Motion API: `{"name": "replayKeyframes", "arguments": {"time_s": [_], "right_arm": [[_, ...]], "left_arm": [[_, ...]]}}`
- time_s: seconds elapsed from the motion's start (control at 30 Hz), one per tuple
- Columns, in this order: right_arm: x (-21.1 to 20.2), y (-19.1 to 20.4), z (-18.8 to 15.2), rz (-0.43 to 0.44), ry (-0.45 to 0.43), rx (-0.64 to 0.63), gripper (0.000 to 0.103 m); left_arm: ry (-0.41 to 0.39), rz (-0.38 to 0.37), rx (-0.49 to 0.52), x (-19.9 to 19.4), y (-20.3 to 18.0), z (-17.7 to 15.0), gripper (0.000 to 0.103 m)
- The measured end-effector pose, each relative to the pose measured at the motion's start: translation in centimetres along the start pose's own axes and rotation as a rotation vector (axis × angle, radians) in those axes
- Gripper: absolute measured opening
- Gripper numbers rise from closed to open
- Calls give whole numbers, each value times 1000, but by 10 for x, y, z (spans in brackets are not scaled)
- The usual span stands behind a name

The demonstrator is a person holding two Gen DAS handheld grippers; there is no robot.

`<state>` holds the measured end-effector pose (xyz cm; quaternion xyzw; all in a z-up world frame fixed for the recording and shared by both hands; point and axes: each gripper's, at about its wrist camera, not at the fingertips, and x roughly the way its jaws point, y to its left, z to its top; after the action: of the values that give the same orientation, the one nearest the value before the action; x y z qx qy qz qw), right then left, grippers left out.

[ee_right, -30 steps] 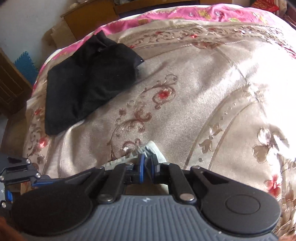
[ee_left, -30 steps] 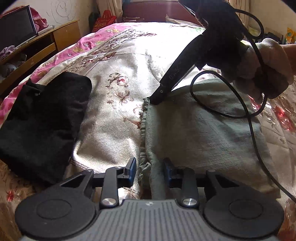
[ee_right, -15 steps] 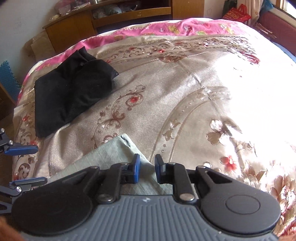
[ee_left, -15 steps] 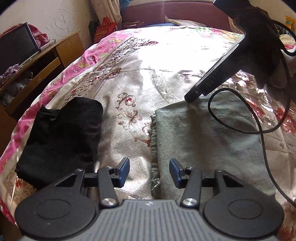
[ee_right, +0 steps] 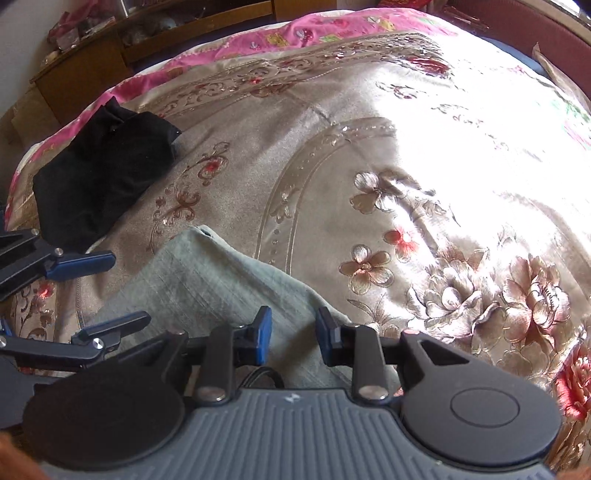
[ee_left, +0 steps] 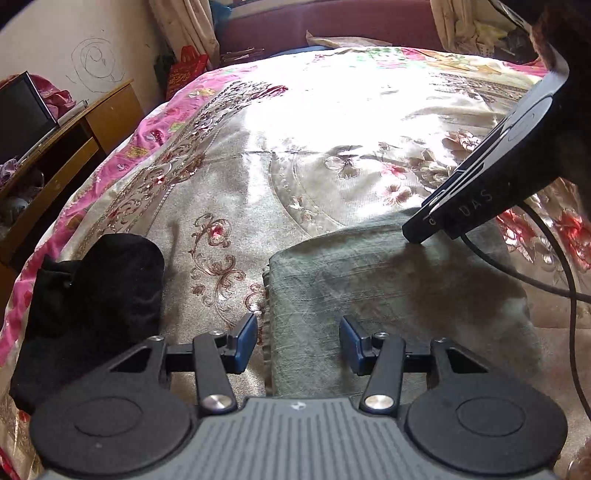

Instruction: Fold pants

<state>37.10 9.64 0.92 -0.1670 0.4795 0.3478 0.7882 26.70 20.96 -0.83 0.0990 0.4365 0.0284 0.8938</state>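
We are working over a wide bed whose bedspread point(ee_left: 332, 122) is a shiny beige satin with embroidered scrolls, red and cream flowers and a pink border along its left edge; strong light washes out its far middle. The grey-green pants point(ee_left: 388, 295) lie folded into a flat rectangle on the near part of the bedspread, one fold edge running away from us. Our left gripper point(ee_left: 298, 341) hovers above that left fold edge with its blue pads apart and nothing pressed between them; its jaws have just been opening. Our right gripper point(ee_right: 292, 338) hangs over the far right corner of the pants point(ee_right: 207, 280), its pads parted by a narrower gap and clear of the cloth, having just been opening as well. In the left wrist view the right gripper's dark body slants down at the far right with its black cable point(ee_left: 554, 288) looping over the pants. A folded black garment point(ee_left: 92, 306) rests to the left of the pants, well apart, near the pink border. Beyond the left side of the bed stands a wooden cabinet point(ee_left: 74, 133) with a dark screen point(ee_left: 20, 114) on it, under a scribbled wall. At the far end we see a maroon headboard point(ee_left: 332, 26), curtains and a red bag point(ee_left: 186, 70).
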Motion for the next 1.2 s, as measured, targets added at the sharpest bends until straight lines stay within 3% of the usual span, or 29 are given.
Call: {"name": "replayKeyframes", "arguments": {"time_s": [0.13, 0.4, 0.53, 0.7, 0.83, 0.9, 1.03, 1.13, 1.2], "right_arm": [[8, -1, -4, -5, 17, 14, 28], [12, -1, -6, -15, 29, 30, 29], [0, -5, -11, -27, 28, 59, 36], [-29, -16, -39, 2, 22, 157, 50], [-21, -17, -67, 47, 68, 231, 60], [-10, -14, -78, 32, 91, 246, 60], [-9, -18, -87, 57, 44, 330, 67], [-16, -26, -89, 112, 31, 382, 66], [-13, -31, -91, 157, 24, 442, 66]], "left_arm": [[44, -1, 11, 18, 0, -8, 65], [42, 2, 24, 19, 7, -9, 76], [23, -3, 9, 9, 15, -8, 75], [10, -90, 6, -5, 25, -15, 75], [57, -159, 2, 11, 27, -28, 77], [61, -185, -14, 18, 28, -31, 77], [65, -263, -78, 27, 40, -29, 81], [35, -275, -63, 22, 51, -30, 82], [57, -318, -95, 28, 58, -30, 82]]}}
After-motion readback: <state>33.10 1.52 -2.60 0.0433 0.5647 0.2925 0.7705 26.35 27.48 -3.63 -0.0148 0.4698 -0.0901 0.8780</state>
